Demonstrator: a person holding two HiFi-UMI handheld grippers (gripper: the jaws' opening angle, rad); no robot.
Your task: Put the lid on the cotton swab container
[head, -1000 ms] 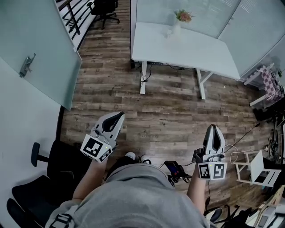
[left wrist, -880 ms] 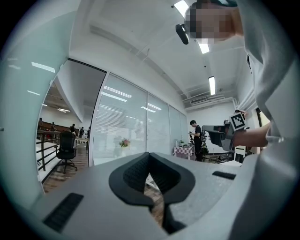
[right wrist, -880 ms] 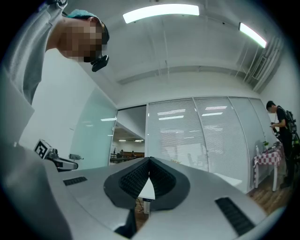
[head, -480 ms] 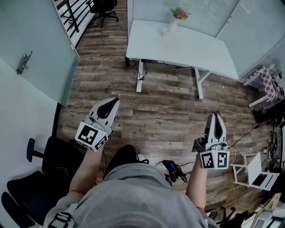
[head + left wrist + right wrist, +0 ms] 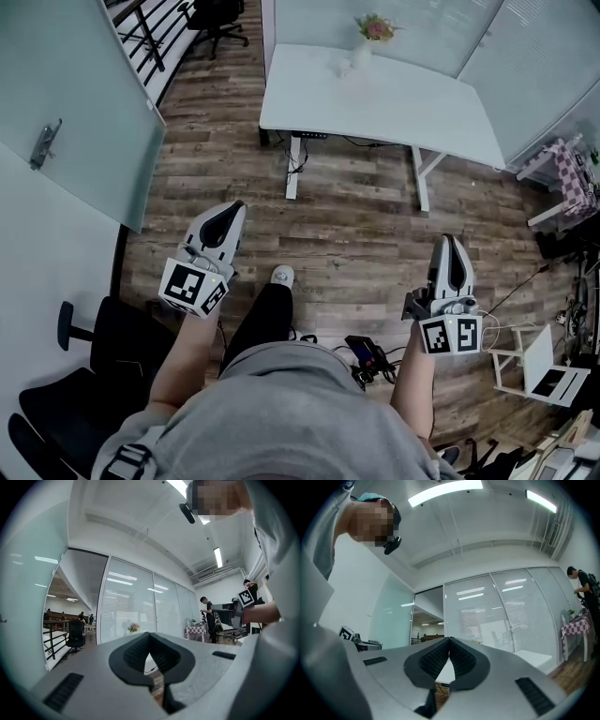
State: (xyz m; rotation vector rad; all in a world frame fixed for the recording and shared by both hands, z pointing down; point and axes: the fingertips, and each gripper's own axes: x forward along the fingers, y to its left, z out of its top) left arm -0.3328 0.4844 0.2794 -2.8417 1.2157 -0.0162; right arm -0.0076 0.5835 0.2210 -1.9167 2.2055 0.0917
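No cotton swab container or lid can be made out in any view. My left gripper (image 5: 232, 210) hangs above the wooden floor at the left, jaws shut and empty. My right gripper (image 5: 450, 242) is held at the right, also shut with nothing in it. In the left gripper view the left gripper (image 5: 149, 634) has its dark pads pressed together, pointing at glass walls. The right gripper (image 5: 449, 640) shows the same closed pads in the right gripper view. A white table (image 5: 394, 108) stands ahead, with a small pot of flowers (image 5: 375, 28) at its far edge.
A frosted glass door (image 5: 75, 103) with a handle (image 5: 42, 142) is at the left, and a black office chair (image 5: 66, 394) at the lower left. A white rack (image 5: 544, 361) and cables lie at the right. My foot (image 5: 281, 276) is on the floor. A standing person (image 5: 206, 618) is in the distance.
The view has drifted forward toward the white table and my leg has stepped ahead between the grippers. Both grippers stay shut and keep roughly the same places.
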